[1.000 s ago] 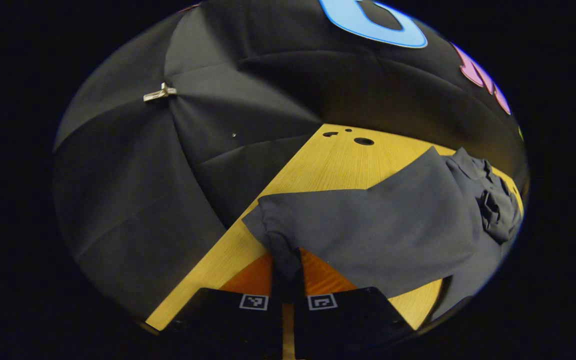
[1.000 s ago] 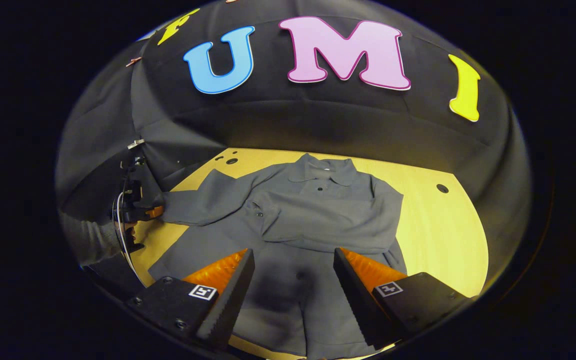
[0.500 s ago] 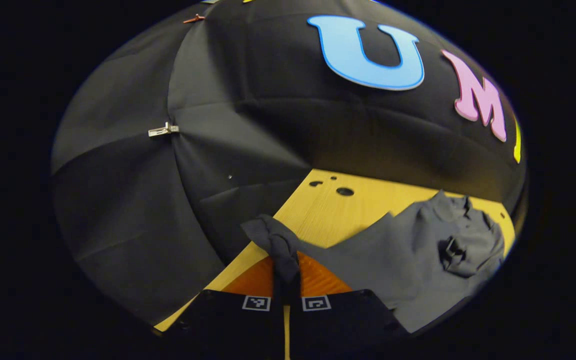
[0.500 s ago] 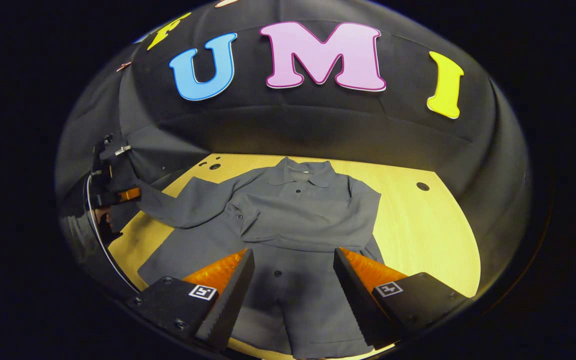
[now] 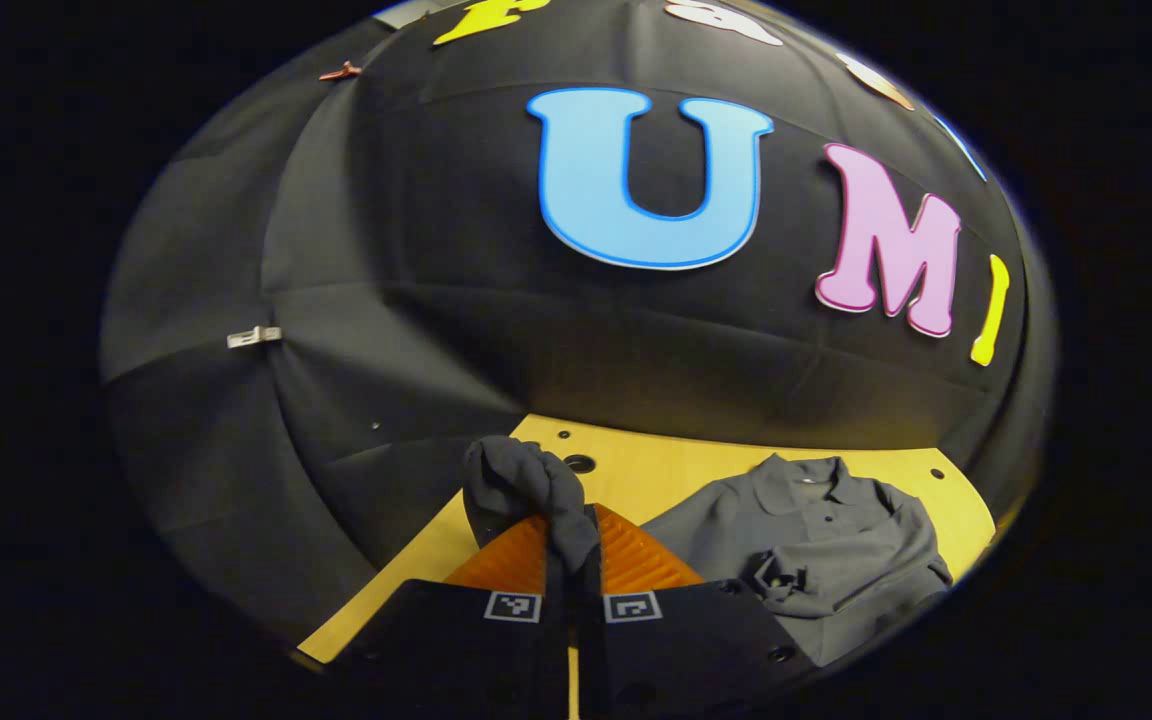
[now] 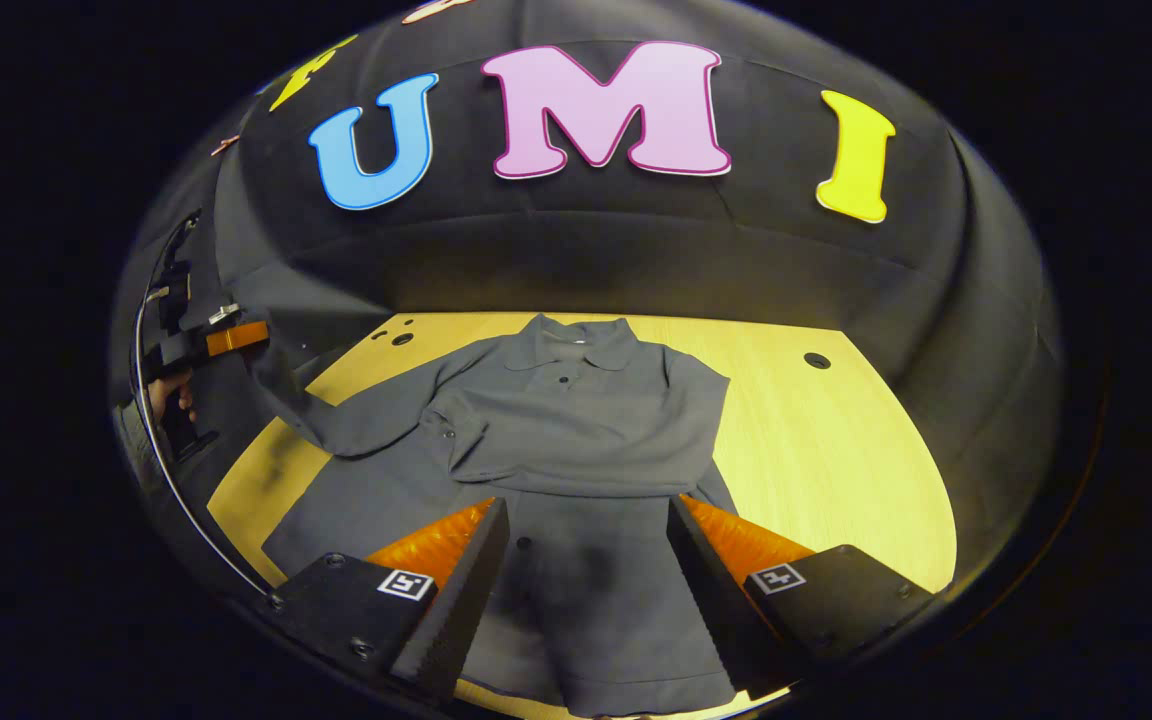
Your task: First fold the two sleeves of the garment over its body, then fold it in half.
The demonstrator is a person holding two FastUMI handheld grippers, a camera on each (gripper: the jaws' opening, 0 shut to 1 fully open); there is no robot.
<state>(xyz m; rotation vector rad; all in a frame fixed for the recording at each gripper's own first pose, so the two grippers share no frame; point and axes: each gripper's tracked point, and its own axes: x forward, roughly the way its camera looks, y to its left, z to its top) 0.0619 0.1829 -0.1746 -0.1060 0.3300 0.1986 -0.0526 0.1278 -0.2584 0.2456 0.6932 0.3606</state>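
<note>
The grey garment (image 6: 576,440) lies flat on the wooden table (image 6: 836,450), collar toward the far wall and hem near the camera in the right gripper view; one sleeve (image 6: 576,455) is already laid across the chest, while the other sleeve (image 6: 336,420) runs out to the left and rises off the table toward the left gripper (image 6: 236,338); in the left gripper view that gripper (image 5: 569,545) has its fingers pressed together on the bunched cuff (image 5: 526,485), which hangs over the fingertips well above the table; the right gripper (image 6: 586,560) hovers over the lower body of the garment with its fingers spread and nothing between them; the risks, as I judge them, come from the raised sleeve: the pinch takes in only a wad of cloth at the cuff, so the fabric could slip free partway across and drop in a heap short of the chest; a pull too far up or to the left could drag the shoulder and shift the whole body on the smooth table, and could disturb the sleeve already folded, since nothing pins the garment down; if the cuff is let go while bunched, the sleeve could land twisted or creased, and the later fold in half would then come out lumpy and uneven.
</note>
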